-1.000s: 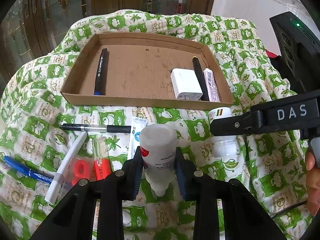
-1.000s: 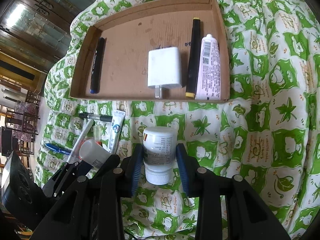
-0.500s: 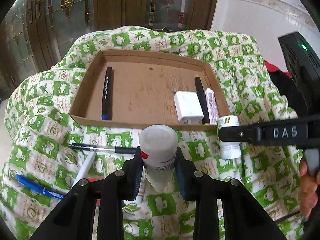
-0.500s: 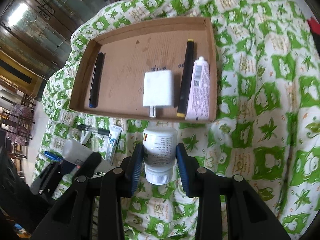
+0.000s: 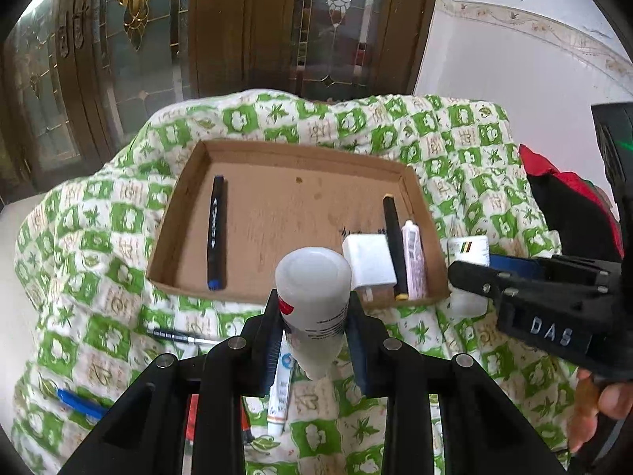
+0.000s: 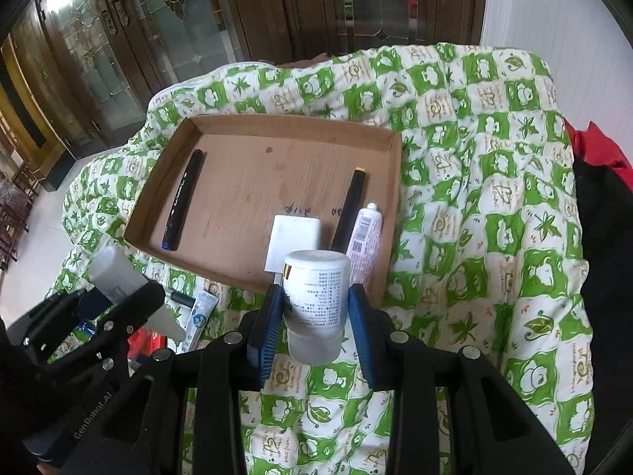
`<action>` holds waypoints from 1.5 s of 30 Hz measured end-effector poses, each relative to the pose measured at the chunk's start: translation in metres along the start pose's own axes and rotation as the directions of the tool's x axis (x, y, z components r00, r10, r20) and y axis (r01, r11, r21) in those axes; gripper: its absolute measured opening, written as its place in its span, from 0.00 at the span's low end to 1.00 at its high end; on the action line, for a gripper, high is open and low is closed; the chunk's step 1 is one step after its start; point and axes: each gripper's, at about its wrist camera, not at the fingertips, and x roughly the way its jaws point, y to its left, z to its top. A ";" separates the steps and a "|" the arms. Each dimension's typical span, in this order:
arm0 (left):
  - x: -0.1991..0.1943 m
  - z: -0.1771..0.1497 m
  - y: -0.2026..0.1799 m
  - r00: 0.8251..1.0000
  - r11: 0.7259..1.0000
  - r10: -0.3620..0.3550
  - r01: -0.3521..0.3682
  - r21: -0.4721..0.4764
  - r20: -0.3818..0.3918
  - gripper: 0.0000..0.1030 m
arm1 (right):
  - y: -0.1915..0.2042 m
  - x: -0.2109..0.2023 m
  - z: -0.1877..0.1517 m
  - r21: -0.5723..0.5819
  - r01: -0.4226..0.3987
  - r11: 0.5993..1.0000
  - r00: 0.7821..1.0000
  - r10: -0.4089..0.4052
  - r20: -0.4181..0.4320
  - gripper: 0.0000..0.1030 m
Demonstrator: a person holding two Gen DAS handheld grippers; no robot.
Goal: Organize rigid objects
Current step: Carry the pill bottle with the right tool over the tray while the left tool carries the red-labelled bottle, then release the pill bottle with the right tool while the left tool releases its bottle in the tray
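Quilt (image 5: pixel 455 146) in green and white checks is covering the whole work surface, bunched up at its far edge. Lying on it is a shallow cardboard tray (image 5: pixel 190 198), which is holding a black marker (image 5: pixel 217 229) along its left side and, clustered at its near right corner, a white charger block (image 5: pixel 370 259), a second black marker with a yellow end (image 5: pixel 393 245) and a small white tube (image 5: pixel 413 257) lying side by side. The left gripper (image 5: pixel 314 330) is holding a translucent white squeeze bottle (image 5: pixel 312 301) clear of the quilt, its fingers (image 5: pixel 269 340) pressing on the bottle's sides in front of the tray's near wall. The right gripper (image 6: pixel 312 326) is holding a white pill bottle (image 6: pixel 316 297) the same way, cap end towards the camera, its blue-padded fingers (image 6: pixel 265 332) clamping the printed label; the bottle is hanging near the tray's near right corner. Loose on the quilt before the tray are lying a black pen (image 5: pixel 178 336), a blue pen (image 5: pixel 79 403) and a small ointment tube (image 5: pixel 281 392).
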 end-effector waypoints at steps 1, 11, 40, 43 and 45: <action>0.000 0.002 -0.001 1.000 1.000 0.000 0.000 0.004 0.003 0.30 | -0.001 -0.001 0.000 0.001 0.000 1.000 1.000 0.000 0.003 0.32; 0.005 0.017 -0.003 1.000 1.000 -0.007 0.007 0.007 0.010 0.30 | 0.003 -0.003 0.003 -0.037 0.058 0.998 0.998 -0.056 0.039 0.32; 0.113 0.042 0.026 0.993 0.996 -0.016 0.006 -0.091 -0.116 0.30 | -0.044 0.097 0.096 0.147 -0.232 0.961 0.969 0.242 -0.048 0.32; 0.121 0.044 0.024 0.992 0.997 -0.008 -0.001 -0.076 -0.124 0.30 | -0.039 0.112 0.098 0.139 -0.235 0.962 0.968 0.245 -0.062 0.32; 0.127 0.046 0.024 0.991 0.998 0.001 -0.010 -0.065 -0.131 0.30 | -0.035 0.119 0.099 0.125 -0.234 0.964 0.968 0.244 -0.066 0.32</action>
